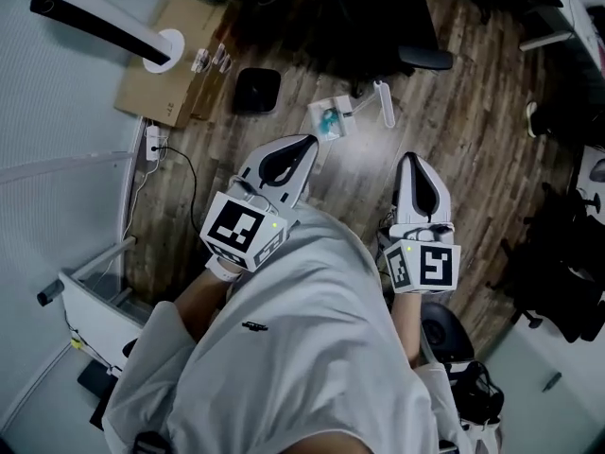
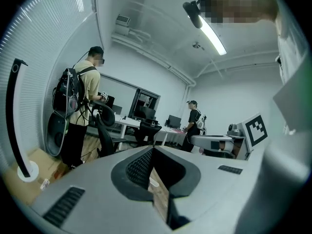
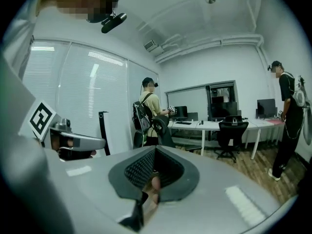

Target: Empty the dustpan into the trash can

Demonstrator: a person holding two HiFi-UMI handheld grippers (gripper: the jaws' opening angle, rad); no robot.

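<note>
On the wooden floor ahead lies a small white and teal thing (image 1: 331,119) with a white handle (image 1: 386,105) beside it; it may be the dustpan. A low black container (image 1: 256,90), perhaps the trash can, stands to its left. My left gripper (image 1: 309,143) is held in front of my body, jaws together at the tips, nothing between them. My right gripper (image 1: 411,158) is level with it on the right, also shut and holding nothing. Both point out into the room, well short of the floor items. The left gripper (image 2: 152,149) and the right gripper (image 3: 156,148) show shut in their own views.
A cardboard box (image 1: 170,60) and a long black and white post (image 1: 104,22) lie at the upper left. A black office chair (image 1: 378,17) stands ahead. A person with a backpack (image 2: 80,111) and another person (image 3: 287,116) stand by the desks (image 3: 229,126).
</note>
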